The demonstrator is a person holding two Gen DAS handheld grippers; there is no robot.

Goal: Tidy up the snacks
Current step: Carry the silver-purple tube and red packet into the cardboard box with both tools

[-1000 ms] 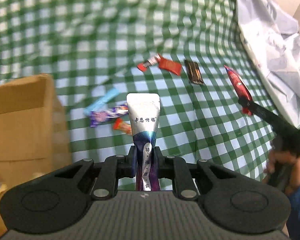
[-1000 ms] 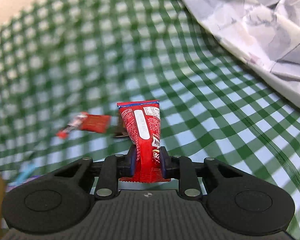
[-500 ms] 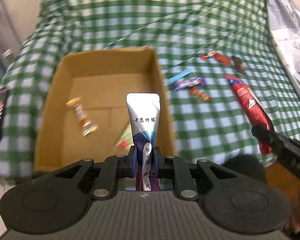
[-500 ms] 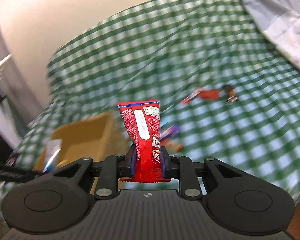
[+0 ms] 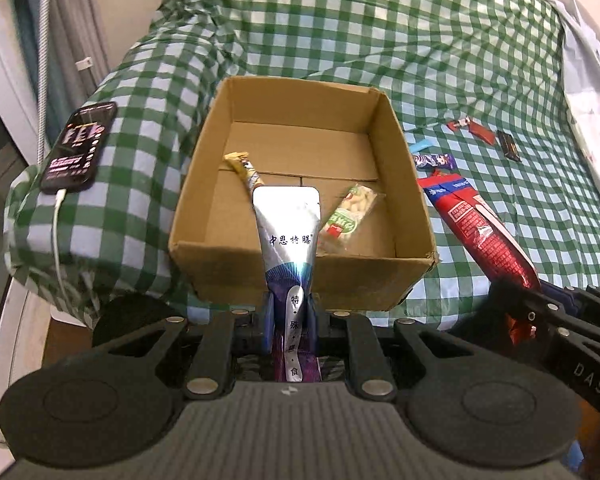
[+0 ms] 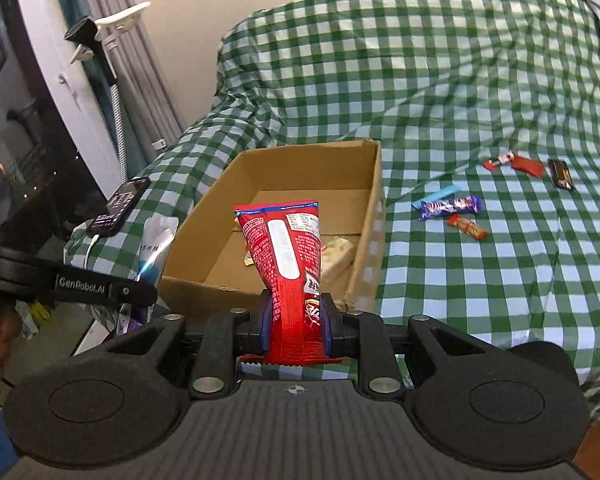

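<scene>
Left tongs (image 5: 288, 316) clamp silver pouch (image 5: 288, 236) | right tongs (image 6: 296, 320) clamp red packet (image 6: 286, 252) | cardboard box (image 5: 300, 280) now nearer (both views)

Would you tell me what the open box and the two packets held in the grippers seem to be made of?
Box: corrugated cardboard, matte brown, with a ragged corner.
Silver packet in the left gripper: probably foil laminate, given its mirror-like sheen.
Red packet in the right gripper: glossy printed plastic film, creased.

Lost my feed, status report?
Left claw shut on silver pouch. Right claw shut on red packet. Cardboard box ahead, nothing blocking.
</scene>
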